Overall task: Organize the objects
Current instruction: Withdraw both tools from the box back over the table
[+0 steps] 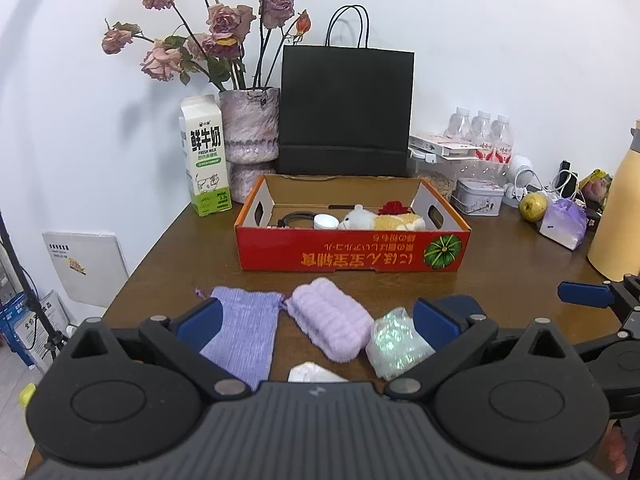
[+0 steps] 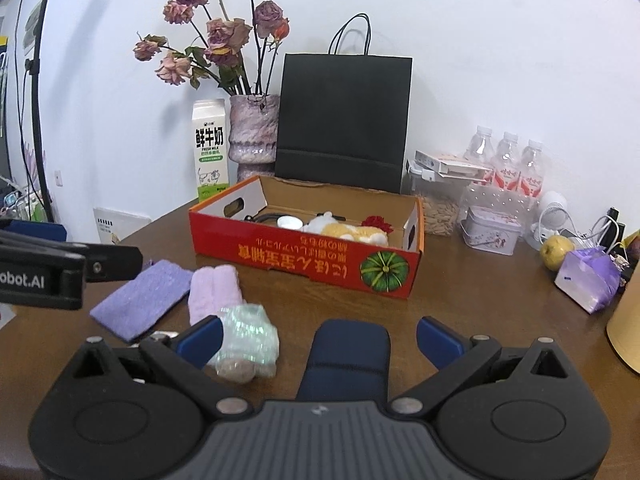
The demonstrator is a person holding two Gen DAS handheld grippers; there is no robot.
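Note:
A red cardboard box (image 1: pixel 352 250) (image 2: pixel 304 260) stands open mid-table, holding a plush toy (image 1: pixel 380 220), a white jar (image 1: pixel 326 222), a black cable and a red flower. In front of it lie a purple knit pouch (image 1: pixel 244 328) (image 2: pixel 144 300), a fluffy lilac roll (image 1: pixel 330 320) (image 2: pixel 214 292) and an iridescent wrapped bundle (image 1: pixel 394 344) (image 2: pixel 248 344). My left gripper (image 1: pixel 318 322) is open above these three. My right gripper (image 2: pixel 318 340) is open, with a dark blue case (image 2: pixel 346 360) between its fingers, not clamped.
A milk carton (image 1: pixel 206 160), a vase of dried roses (image 1: pixel 250 140) and a black paper bag (image 1: pixel 346 112) stand at the back. Water bottles (image 1: pixel 484 136), a tin (image 1: pixel 478 196), a pear (image 1: pixel 532 206), a purple gift bag (image 1: pixel 564 224) and a yellow jug (image 1: pixel 618 216) crowd the right.

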